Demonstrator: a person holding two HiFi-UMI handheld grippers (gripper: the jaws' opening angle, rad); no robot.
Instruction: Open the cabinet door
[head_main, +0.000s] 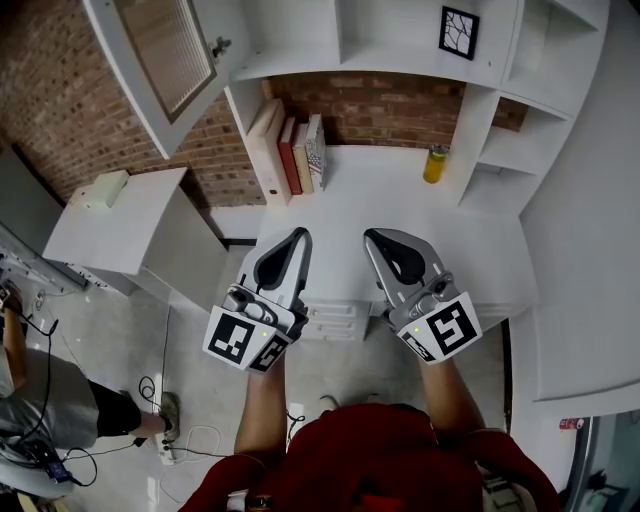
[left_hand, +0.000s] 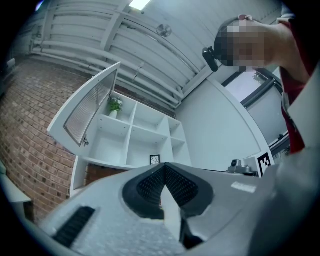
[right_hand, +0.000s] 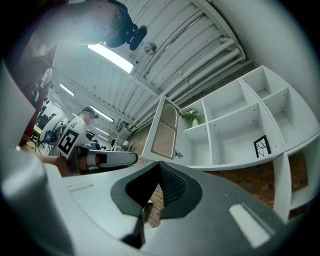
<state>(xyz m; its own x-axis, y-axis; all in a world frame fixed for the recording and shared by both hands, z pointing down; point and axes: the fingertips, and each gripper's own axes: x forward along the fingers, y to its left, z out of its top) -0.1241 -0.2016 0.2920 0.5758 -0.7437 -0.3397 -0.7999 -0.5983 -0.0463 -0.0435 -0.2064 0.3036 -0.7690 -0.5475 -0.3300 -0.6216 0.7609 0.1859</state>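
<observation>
The white cabinet door (head_main: 165, 50) with a mesh panel stands swung open at the upper left of the shelf unit, its small handle (head_main: 219, 46) on the free edge. The open door (left_hand: 92, 107) also shows in the left gripper view, and the same door (right_hand: 165, 131) in the right gripper view. My left gripper (head_main: 297, 238) and right gripper (head_main: 372, 240) hover side by side over the white desk (head_main: 400, 200), well below the door and apart from it. The left gripper (left_hand: 165, 165) and the right gripper (right_hand: 160, 164) are both shut, with nothing between the jaws.
Several books (head_main: 295, 155) lean at the desk's back left, and a yellow jar (head_main: 436, 163) stands at the back right. A framed picture (head_main: 459, 32) sits on a shelf, a potted plant (left_hand: 115, 105) in the opened compartment. A low white table (head_main: 120, 220) and another person (head_main: 40, 400) are at left.
</observation>
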